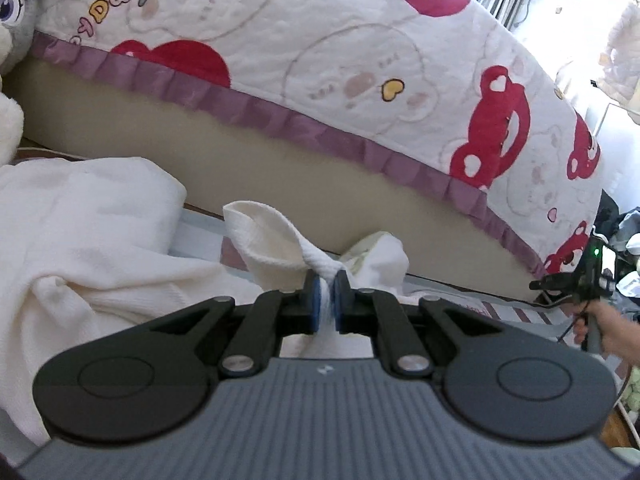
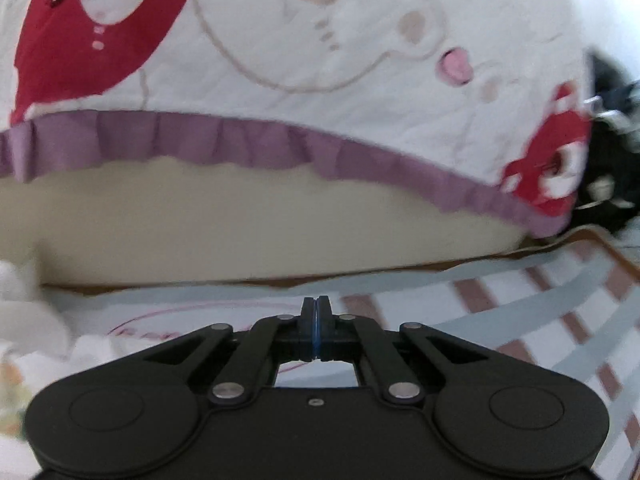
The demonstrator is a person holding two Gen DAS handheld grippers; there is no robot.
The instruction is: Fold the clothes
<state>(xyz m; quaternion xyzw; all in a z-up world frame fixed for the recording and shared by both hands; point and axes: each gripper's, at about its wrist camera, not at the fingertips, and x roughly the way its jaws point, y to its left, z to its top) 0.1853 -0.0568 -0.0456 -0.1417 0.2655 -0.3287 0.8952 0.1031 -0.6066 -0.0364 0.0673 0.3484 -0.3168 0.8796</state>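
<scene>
**Left claw pinching a white garment, right claw closed on nothing**

In the left wrist view, the left claw [image 1: 327,280] is clamping a bunched strip of white knitted cloth [image 1: 276,240] between its blue pads; the cloth is rising out of the jaws toward the upper left of centre, where it is opening into a ribbed loop like a cuff or hem. More of the same pale cloth is lying in a loose heap [image 1: 84,232] across the left side of the frame. Just behind the claw, right of centre, a second small white piece with a faint printed pattern [image 1: 376,258] is resting on the surface.

Only this view is showing the other tool: at the right edge, a hand [image 1: 612,334] is gripping the handle of the right claw's body, with a green light glowing on it. The upper left corner is also showing part of a plush toy [image 1: 12,12], and the far right a dark pile of things, too small to tell apart.

The right wrist view is showing what the left does not: the right claw [image 2: 316,304] is fully closed, pads touching, with nothing between them. Below it a checked sheet [image 2: 520,308] with brown and grey stripes is spreading to the right. White cloth is blurring into the lower left edge.

Both views are filled behind by a beige mattress side [image 2: 200,232] and a white quilt [image 1: 320,40] with red bears and a purple frill, standing close beyond the claws.
</scene>
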